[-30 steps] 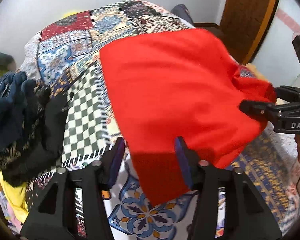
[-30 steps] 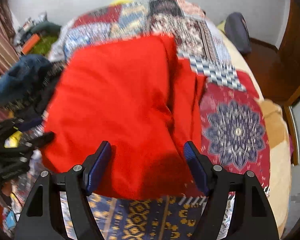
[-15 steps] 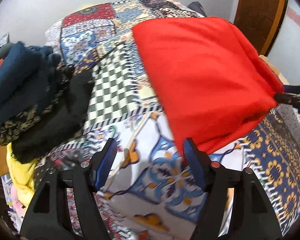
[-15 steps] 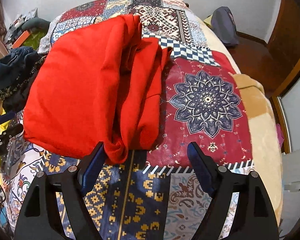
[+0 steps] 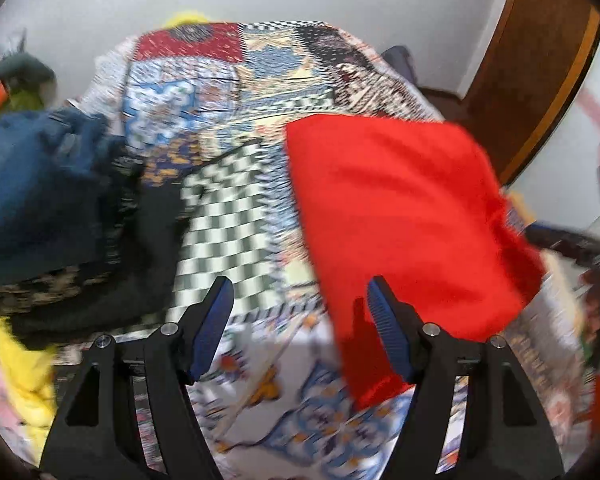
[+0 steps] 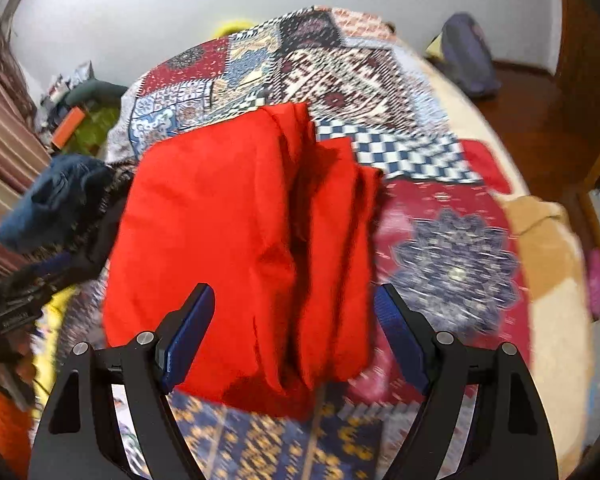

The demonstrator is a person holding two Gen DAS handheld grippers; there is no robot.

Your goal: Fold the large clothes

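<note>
A red garment (image 5: 400, 220) lies folded on the patchwork bedspread (image 5: 228, 216), with bunched folds along its right side in the right wrist view (image 6: 240, 240). My left gripper (image 5: 300, 320) hovers open at the garment's left near corner. Its right finger (image 5: 384, 328) stands in front of the cloth's edge, and nothing is between the pads. My right gripper (image 6: 294, 328) is open above the garment's near edge; the cloth lies below the wide jaws, untouched by the pads. Each view shows the other gripper at its side edge, blurred.
A heap of dark blue and black clothes (image 5: 60, 208) sits at the bed's left side, with yellow cloth (image 5: 24, 376) below it. A wooden door (image 5: 540, 80) and a grey bag (image 6: 468, 56) on the floor stand to the right. The bed's beige edge (image 6: 548, 248) runs along the right.
Both grippers had the red garment's near edge between their fingers a second ago. It now lies on the bed, and both have drawn back with wider jaws.
</note>
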